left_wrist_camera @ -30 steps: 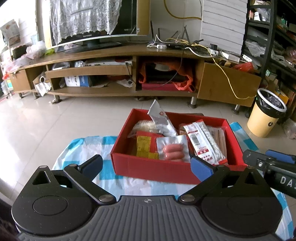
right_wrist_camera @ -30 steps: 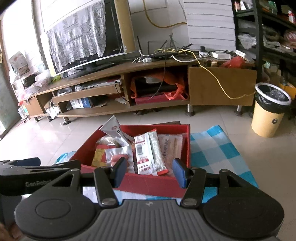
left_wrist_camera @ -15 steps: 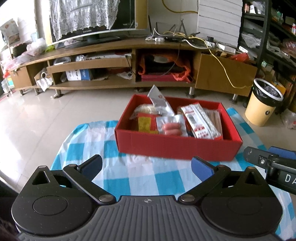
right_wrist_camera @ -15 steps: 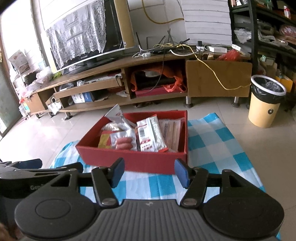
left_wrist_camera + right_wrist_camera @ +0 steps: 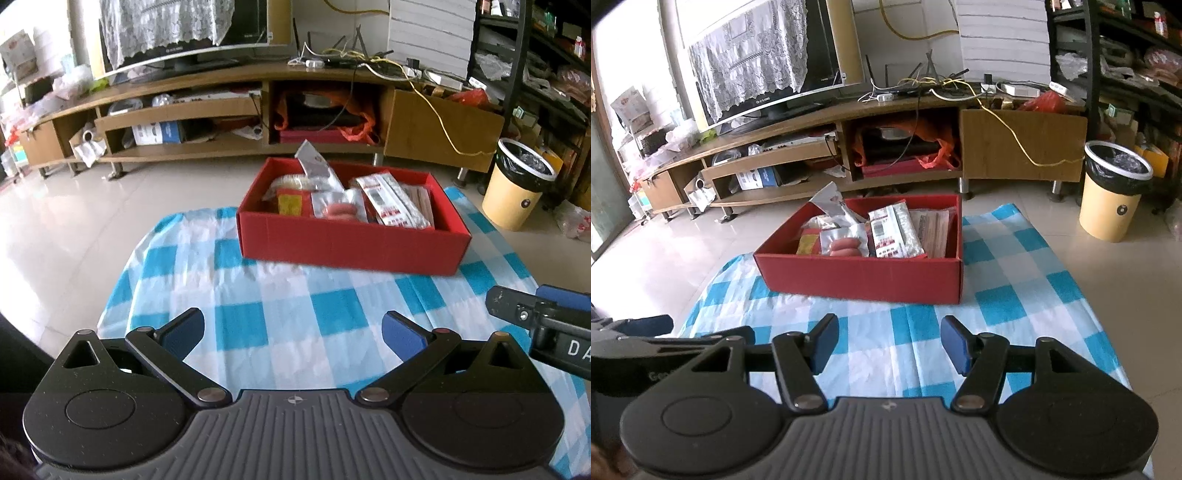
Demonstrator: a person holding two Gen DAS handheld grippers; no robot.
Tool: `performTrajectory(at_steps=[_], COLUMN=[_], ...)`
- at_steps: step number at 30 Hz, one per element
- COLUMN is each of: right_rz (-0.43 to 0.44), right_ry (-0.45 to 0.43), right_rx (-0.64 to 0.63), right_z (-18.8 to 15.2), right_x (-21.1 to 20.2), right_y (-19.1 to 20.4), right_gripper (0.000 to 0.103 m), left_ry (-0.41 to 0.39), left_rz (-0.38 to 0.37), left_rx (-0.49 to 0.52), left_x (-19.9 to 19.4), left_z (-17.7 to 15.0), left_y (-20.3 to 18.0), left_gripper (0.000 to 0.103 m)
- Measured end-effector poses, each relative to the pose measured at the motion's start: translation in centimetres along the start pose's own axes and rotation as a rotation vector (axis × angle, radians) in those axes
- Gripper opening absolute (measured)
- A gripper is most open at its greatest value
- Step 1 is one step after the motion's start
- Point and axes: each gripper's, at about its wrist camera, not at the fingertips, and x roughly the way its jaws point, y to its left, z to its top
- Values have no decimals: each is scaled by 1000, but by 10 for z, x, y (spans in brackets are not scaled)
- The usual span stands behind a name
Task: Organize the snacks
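Observation:
A red cardboard box [image 5: 347, 245] [image 5: 864, 275] stands on a blue-and-white checked cloth [image 5: 280, 317] [image 5: 1008, 295] at its far end. Several snack packets lie in it: a sausage pack [image 5: 338, 208] [image 5: 844, 245], a red-and-white wrapped pack [image 5: 393, 203] [image 5: 895, 230], a yellow-and-red pack [image 5: 290, 199] and a silver pouch [image 5: 314, 164] [image 5: 829, 203] standing up. My left gripper [image 5: 293, 334] is open and empty, well short of the box. My right gripper [image 5: 890, 345] is open and empty, also short of the box. Each gripper shows at the edge of the other's view.
A long wooden TV cabinet [image 5: 258, 110] [image 5: 886, 140] with a television [image 5: 764, 62] and cables runs behind the table. A yellow bin [image 5: 517, 184] [image 5: 1112, 192] with a black liner stands on the tiled floor at the right. Cluttered shelves [image 5: 1137, 55] stand at the far right.
Both grippers have pulled back from the box, staying open and empty. The box looks smaller and farther, and more checked cloth shows in front of it.

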Motion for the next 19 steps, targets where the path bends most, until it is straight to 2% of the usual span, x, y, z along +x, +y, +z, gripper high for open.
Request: performTrajectory(at_steps=[7, 19], right_rz=[-20, -29], right_ry=[53, 40], right_rx=[-10, 4], right_z=[-20, -33], right_x=[-3, -20], right_y=[4, 2], right_gripper=[57, 57], left_ry=[-13, -60], left_rz=[2, -6], left_rx=[13, 54], left_x=[-15, -32], left_z=[-13, -23], left_y=[-3, -10], left_gripper=[103, 103])
